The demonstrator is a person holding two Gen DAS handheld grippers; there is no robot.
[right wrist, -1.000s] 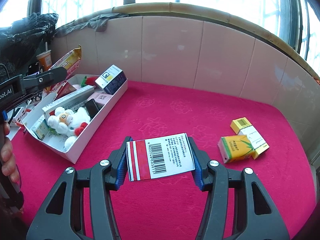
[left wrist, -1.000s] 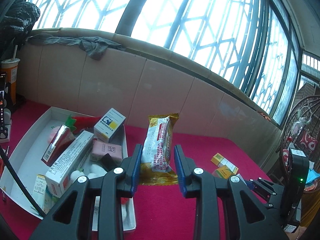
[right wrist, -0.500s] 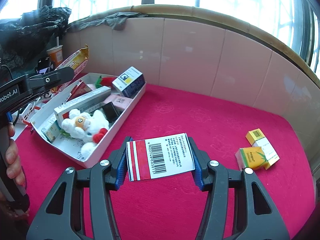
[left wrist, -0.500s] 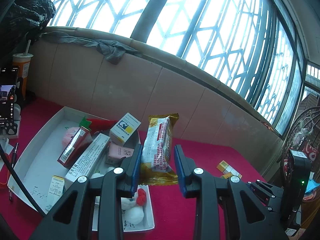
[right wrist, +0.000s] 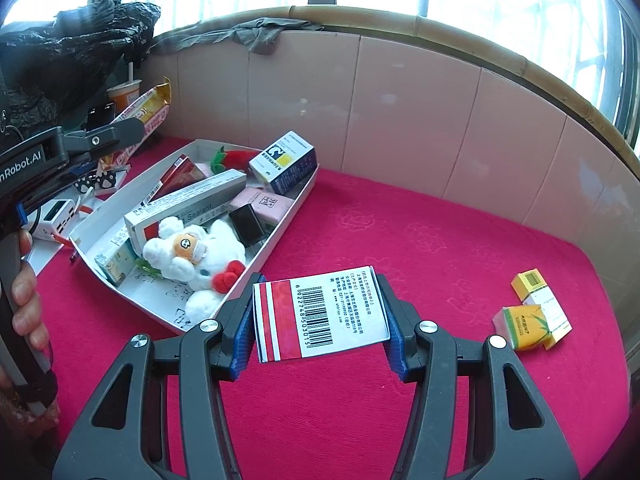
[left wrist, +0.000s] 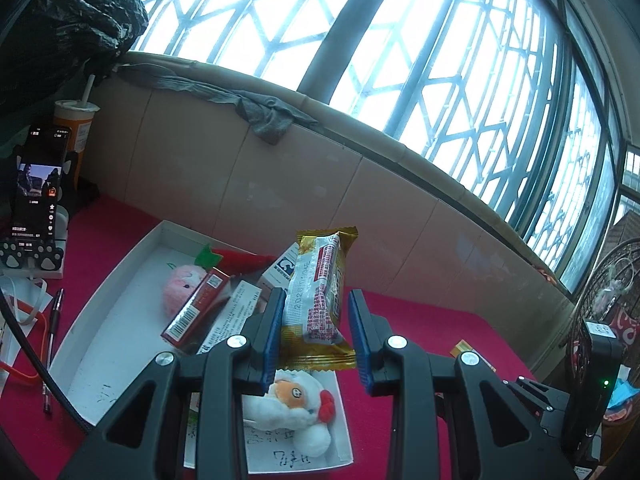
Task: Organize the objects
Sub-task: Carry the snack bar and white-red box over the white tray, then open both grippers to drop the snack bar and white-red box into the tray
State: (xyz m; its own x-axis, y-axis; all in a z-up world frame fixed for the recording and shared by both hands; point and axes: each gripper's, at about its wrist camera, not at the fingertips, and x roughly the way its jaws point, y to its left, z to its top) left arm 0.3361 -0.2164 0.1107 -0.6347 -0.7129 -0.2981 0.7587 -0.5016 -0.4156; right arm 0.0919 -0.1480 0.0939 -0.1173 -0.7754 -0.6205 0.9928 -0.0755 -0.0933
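Observation:
My left gripper (left wrist: 316,316) is shut on a gold and white snack packet (left wrist: 318,296), held upright above the white tray (left wrist: 120,268). The packet also shows in the right wrist view (right wrist: 146,110), high over the tray's left side. My right gripper (right wrist: 320,312) is shut on a red and white box with a barcode (right wrist: 320,314), held above the red cloth just right of the tray (right wrist: 276,240). The tray holds a white plush toy (right wrist: 196,256), a blue and white box (right wrist: 284,162), a long white box (right wrist: 188,204) and several other items.
Two small yellow boxes (right wrist: 532,316) lie on the red cloth at the far right. A phone on a stand (left wrist: 36,188), a drink cup (left wrist: 76,128), a pen (left wrist: 52,328) and cables sit left of the tray. A tiled wall runs behind.
My left gripper has moved left with the snack packet and now hangs over the tray. My right gripper has moved left toward the tray with the barcode box.

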